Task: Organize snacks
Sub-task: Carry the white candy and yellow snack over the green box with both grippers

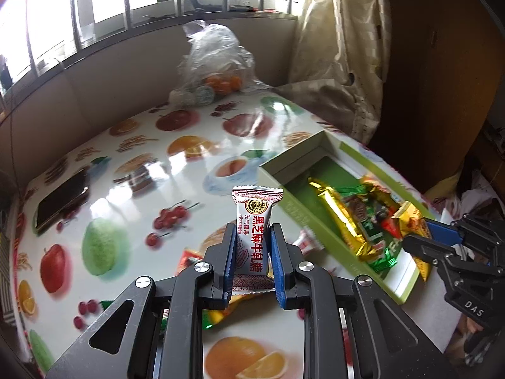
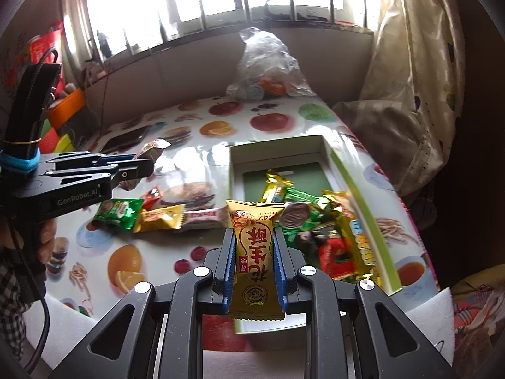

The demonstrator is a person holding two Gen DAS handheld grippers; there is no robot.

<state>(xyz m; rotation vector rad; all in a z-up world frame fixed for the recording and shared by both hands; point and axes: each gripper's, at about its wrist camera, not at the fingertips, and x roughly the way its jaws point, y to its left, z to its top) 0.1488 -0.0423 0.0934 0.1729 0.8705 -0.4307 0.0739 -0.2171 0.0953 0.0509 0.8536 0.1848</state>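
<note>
My left gripper is shut on a white nougat candy with red lettering, held above the fruit-print table, left of the green box. It also shows in the right wrist view. My right gripper is shut on a yellow peanut-crisp snack pack, held over the near edge of the green box. The box holds several wrapped snacks. It also shows in the left wrist view, at the box's near right end.
Loose candies lie on the table left of the box. A phone lies at the table's left edge. A clear plastic bag with oranges stands at the back by the window wall. A curtain hangs at the right.
</note>
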